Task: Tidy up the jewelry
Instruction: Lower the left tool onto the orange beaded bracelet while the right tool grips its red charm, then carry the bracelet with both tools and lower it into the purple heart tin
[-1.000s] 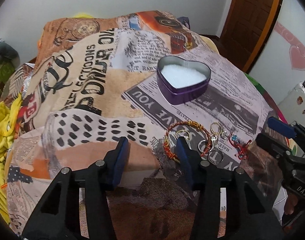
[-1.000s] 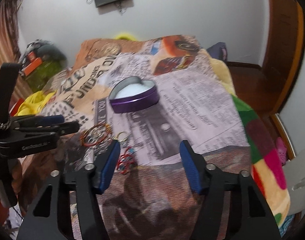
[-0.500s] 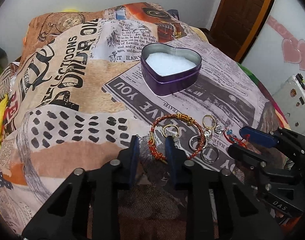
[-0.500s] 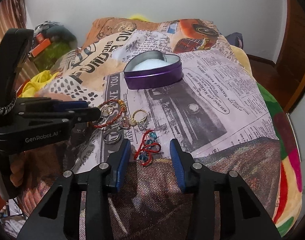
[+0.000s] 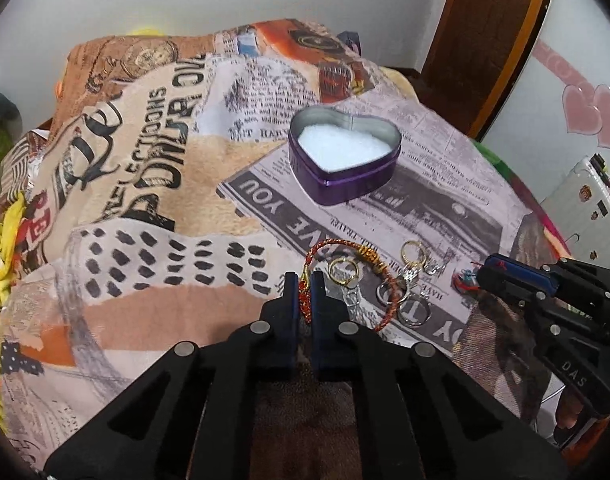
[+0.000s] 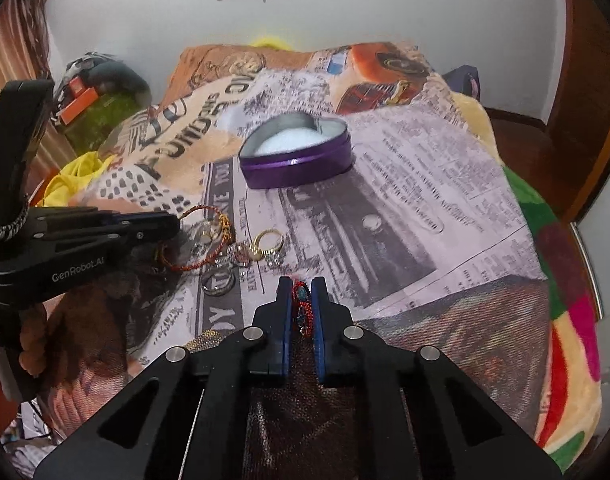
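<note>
A: Start with the left wrist view. What is the left gripper [image 5: 305, 292] doing?

B: Its blue-padded jaws are pressed together on the near edge of the red-and-gold braided cord bracelet [image 5: 347, 280]. The rest of that loop lies on the newspaper-print blanket [image 5: 153, 184], reaching forward and to the right of the fingertips.

A: And around the bracelet?

B: A thin gold ring [image 5: 344, 271] lies inside the loop. Two silver band rings [image 5: 415, 309] sit at its right edge, touching or overlapping the cord, and a gold ring with a small setting [image 5: 413, 251] lies just beyond them. Further back, well apart from this cluster, stands the purple heart-shaped tin with a white lining [image 5: 343, 156], open on top.

A: Is the other tool in this view?

B: Yes, the right gripper [image 5: 489, 270] comes in from the right, its tip down at a small red-and-turquoise beaded piece [image 5: 463, 280].

A: Now the right wrist view.

B: The right gripper [image 6: 301, 304] has its jaws nearly together, pinching the red-and-turquoise beaded piece [image 6: 301, 306] between the pads, just above the blanket [image 6: 425, 208].

A: Where is everything else from here?

B: The left gripper [image 6: 173, 224] lies low on the left, its tip at the braided bracelet [image 6: 209, 236]. The rings are scattered just right of it, the gold ring [image 6: 268, 242] clearest. The heart tin [image 6: 297, 156] sits beyond, toward the middle of the bed.
</note>
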{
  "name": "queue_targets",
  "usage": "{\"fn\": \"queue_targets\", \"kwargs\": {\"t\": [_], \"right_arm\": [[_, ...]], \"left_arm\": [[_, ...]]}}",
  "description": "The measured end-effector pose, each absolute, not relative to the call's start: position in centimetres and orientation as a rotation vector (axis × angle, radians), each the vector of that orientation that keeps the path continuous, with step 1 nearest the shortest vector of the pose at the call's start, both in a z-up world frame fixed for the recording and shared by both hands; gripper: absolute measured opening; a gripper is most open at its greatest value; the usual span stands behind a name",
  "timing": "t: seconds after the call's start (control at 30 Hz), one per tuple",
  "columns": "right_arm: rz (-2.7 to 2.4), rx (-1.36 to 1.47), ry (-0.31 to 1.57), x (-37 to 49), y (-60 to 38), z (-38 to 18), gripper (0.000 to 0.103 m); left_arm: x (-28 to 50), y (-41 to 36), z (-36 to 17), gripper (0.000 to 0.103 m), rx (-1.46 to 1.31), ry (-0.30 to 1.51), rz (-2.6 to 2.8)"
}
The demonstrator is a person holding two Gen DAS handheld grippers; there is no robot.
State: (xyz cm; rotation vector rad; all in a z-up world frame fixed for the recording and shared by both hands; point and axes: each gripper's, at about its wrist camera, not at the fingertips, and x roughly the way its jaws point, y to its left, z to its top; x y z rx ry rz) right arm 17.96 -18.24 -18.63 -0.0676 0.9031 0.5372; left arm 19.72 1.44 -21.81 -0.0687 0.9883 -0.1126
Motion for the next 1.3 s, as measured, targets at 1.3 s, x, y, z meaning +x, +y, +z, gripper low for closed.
{"fn": "queue_targets", "kwargs": {"t": [1.3], "right_arm": [[0.531, -0.077, 0.625, 22.8, -16.1, -10.7, 0.008]], "left_arm": [[24.5, 1.5, -14.0, 0.003, -0.053, 0.751, -0.12]]}}
